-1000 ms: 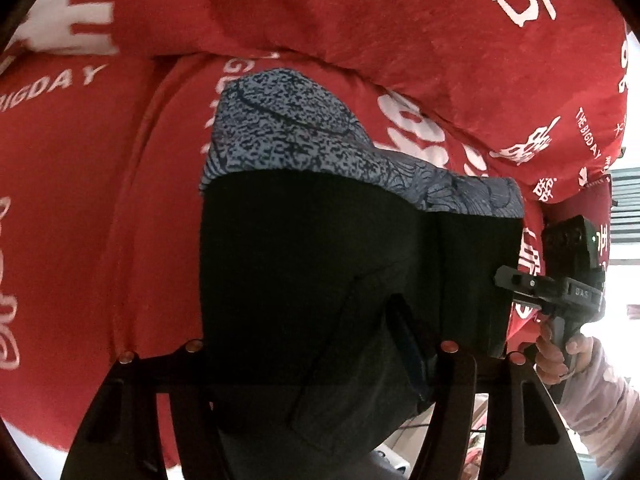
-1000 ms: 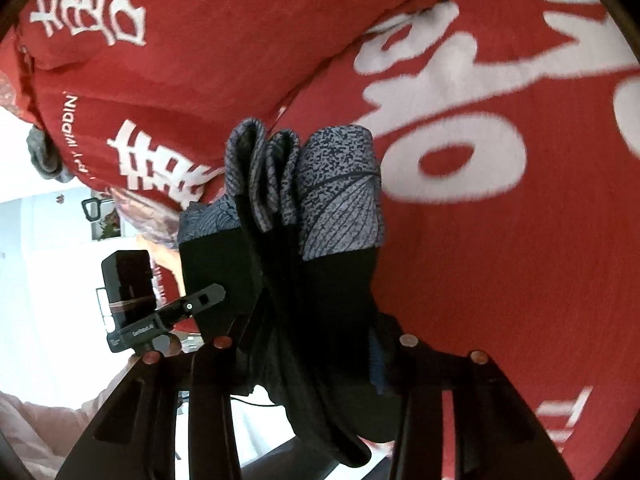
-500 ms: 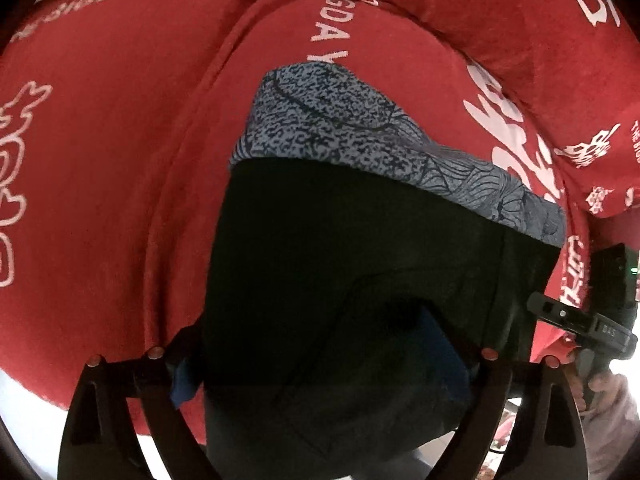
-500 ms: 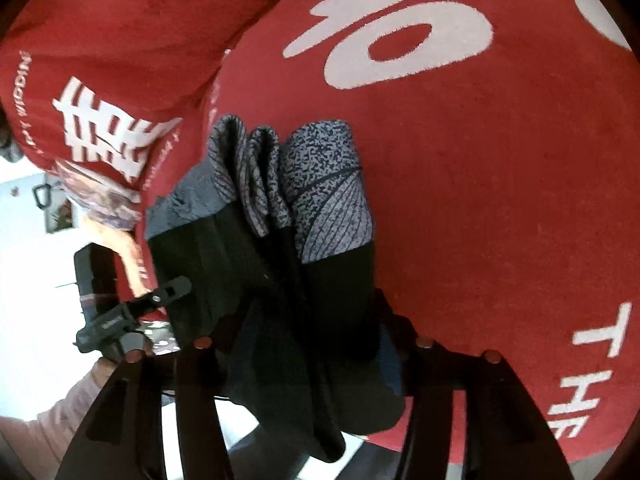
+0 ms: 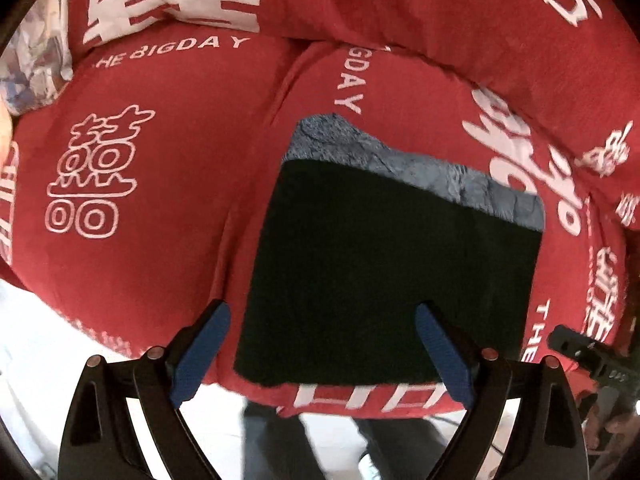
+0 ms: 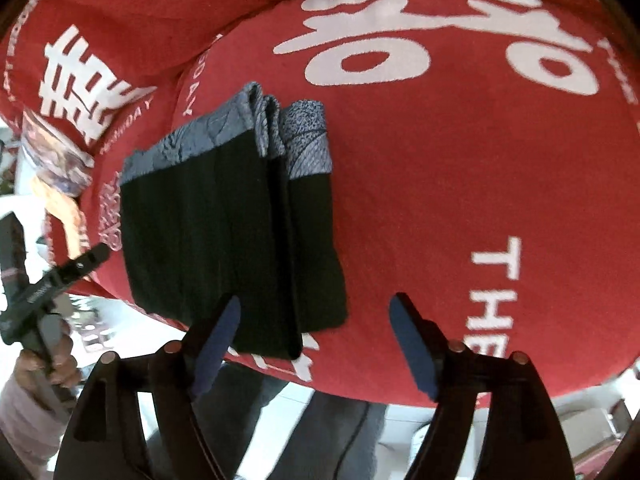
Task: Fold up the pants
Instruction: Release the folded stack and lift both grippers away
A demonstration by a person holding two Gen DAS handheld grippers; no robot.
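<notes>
The black pants [image 5: 384, 272] with a grey-blue patterned waistband lie folded into a compact rectangle on a red sofa cushion [image 5: 140, 184]. They also show in the right wrist view [image 6: 228, 248], with several layers stacked at the right side. My left gripper [image 5: 320, 352] is open, pulled back at the near edge of the pants, holding nothing. My right gripper [image 6: 316, 344] is open and empty, its left pad [image 6: 218, 336] over the near edge of the pants. The left gripper body [image 6: 44, 280] shows at far left in the right wrist view.
The red cushions [image 6: 460, 200] carry white printed lettering, with a red backrest [image 5: 440, 12] behind. A patterned pillow [image 5: 32, 60] lies at the far left. The cushion's front edge [image 5: 360, 400] is just below the pants, with pale floor beneath.
Both grippers have opened and let go of the pants, then drawn back. The pants now lie flat on the cushion instead of hanging in the jaws.
</notes>
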